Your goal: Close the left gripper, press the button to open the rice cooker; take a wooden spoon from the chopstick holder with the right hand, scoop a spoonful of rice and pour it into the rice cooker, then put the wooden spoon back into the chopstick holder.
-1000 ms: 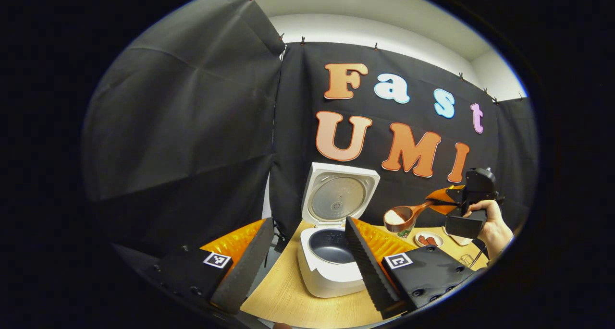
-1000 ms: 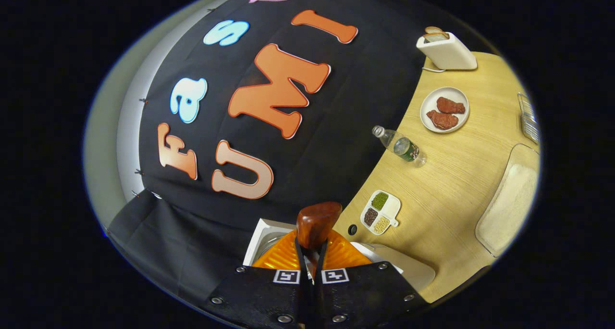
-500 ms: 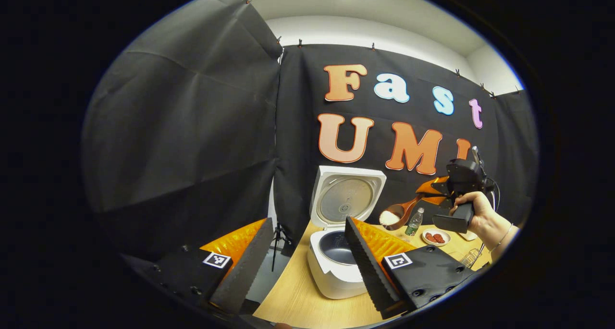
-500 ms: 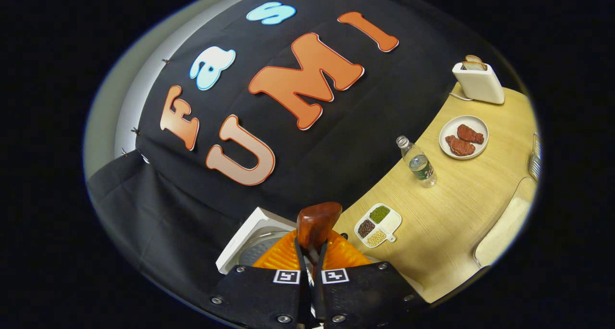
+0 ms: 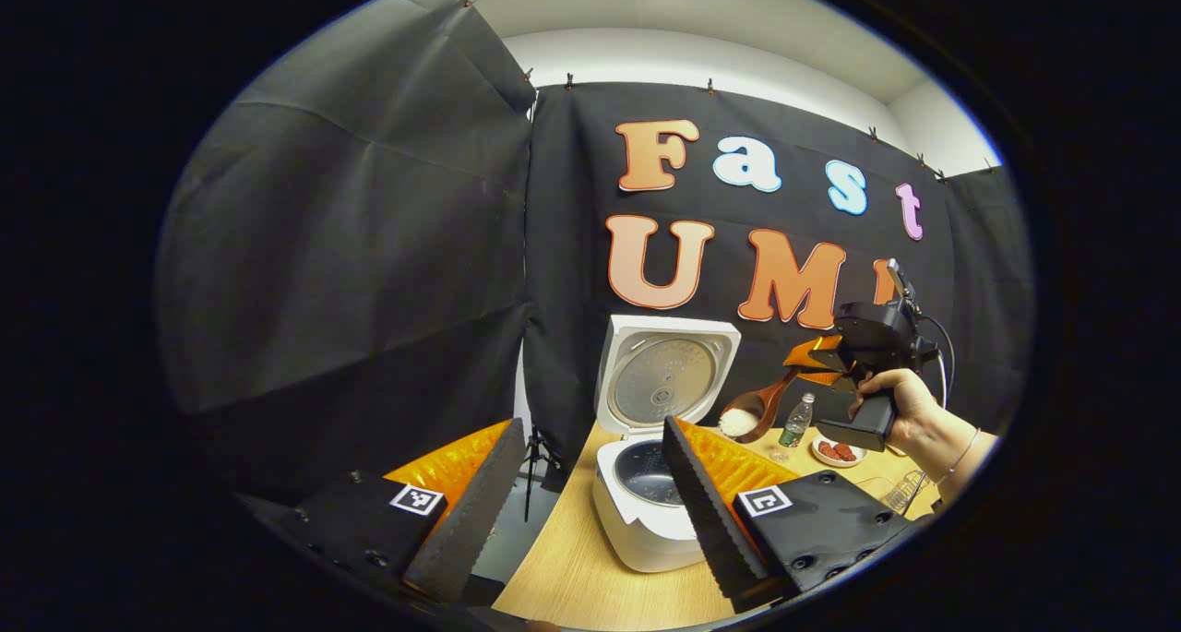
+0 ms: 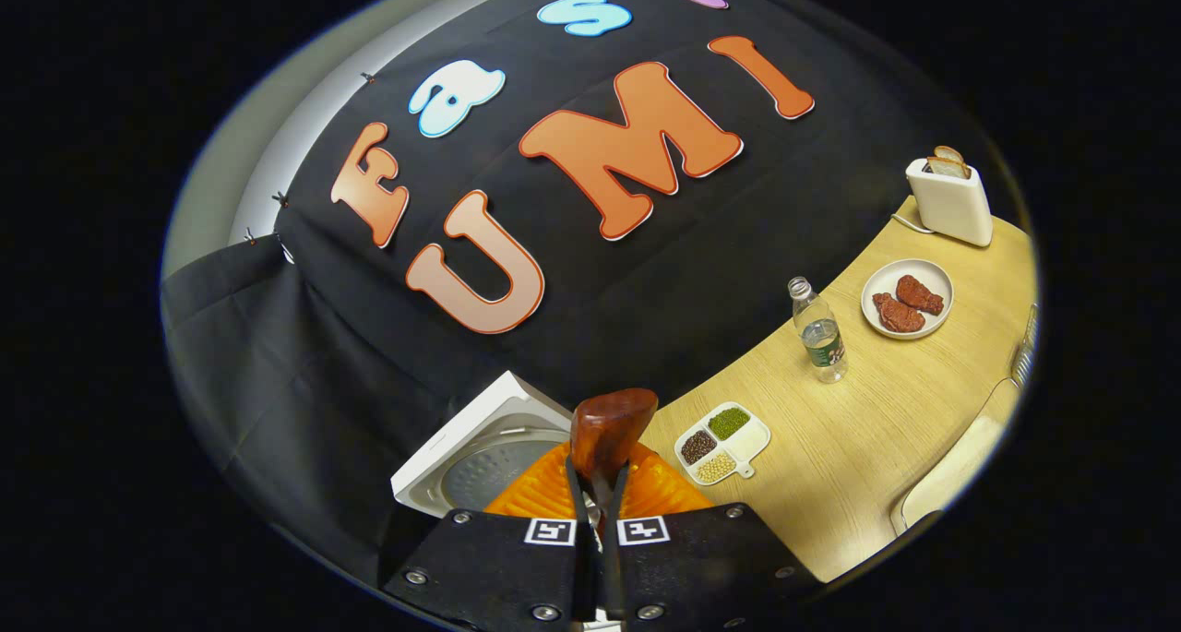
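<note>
The white rice cooker (image 5: 637, 526) stands on the wooden table with its lid (image 5: 666, 381) raised and its dark inner pot showing. My left gripper (image 5: 586, 521) is open in front of it, holding nothing. A hand (image 5: 909, 409) carries my right gripper (image 5: 821, 360), which is shut on the handle of the wooden spoon (image 5: 749, 412). The spoon's bowl holds white rice and hangs tilted in the air, up and to the right of the pot. In the right gripper view the spoon (image 6: 609, 426) sticks out from my shut right gripper (image 6: 598, 484), with the cooker lid (image 6: 480, 447) just below left.
A small divided dish of beans (image 6: 722, 441), a water bottle (image 6: 819, 341), a plate of meat (image 6: 906, 297) and a white toaster (image 6: 950, 203) stand along the table. A pale rice container (image 6: 950, 471) lies at the right edge. A wire rack (image 6: 1022, 355) is beside it.
My right gripper has carried the rice-filled spoon leftward toward the open cooker and turned more upright. My left gripper has drawn back slightly and stays open.
</note>
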`<state>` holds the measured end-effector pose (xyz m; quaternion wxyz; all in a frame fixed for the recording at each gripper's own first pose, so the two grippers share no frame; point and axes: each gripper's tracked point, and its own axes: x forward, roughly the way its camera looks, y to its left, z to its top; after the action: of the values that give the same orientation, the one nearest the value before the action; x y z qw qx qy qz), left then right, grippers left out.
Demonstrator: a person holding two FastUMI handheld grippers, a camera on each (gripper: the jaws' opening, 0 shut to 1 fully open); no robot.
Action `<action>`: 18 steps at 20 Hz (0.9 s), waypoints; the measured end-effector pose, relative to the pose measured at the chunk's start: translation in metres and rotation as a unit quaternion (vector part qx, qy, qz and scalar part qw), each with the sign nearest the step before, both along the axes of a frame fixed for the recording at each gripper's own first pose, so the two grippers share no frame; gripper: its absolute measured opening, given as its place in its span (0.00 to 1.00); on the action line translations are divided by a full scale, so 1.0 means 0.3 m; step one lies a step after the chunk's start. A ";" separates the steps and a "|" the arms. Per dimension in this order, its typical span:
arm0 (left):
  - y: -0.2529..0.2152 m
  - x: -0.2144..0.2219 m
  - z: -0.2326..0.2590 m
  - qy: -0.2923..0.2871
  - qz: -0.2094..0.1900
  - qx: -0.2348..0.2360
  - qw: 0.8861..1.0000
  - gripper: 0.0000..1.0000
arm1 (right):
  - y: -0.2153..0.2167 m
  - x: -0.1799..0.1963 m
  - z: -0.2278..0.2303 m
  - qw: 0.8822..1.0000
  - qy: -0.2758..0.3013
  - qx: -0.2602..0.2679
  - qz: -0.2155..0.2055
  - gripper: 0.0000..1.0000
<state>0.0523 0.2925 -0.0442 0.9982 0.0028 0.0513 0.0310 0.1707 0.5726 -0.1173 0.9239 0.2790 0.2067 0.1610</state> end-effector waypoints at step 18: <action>0.020 0.006 -0.006 0.006 0.000 -0.001 1.000 1.00 | 0.072 -0.005 0.005 0.994 -0.062 -0.086 0.027 0.02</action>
<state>0.0540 0.2986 -0.0461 0.9979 0.0025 0.0570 0.0305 0.1693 0.5942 -0.1157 0.9508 0.1826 0.1699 0.1840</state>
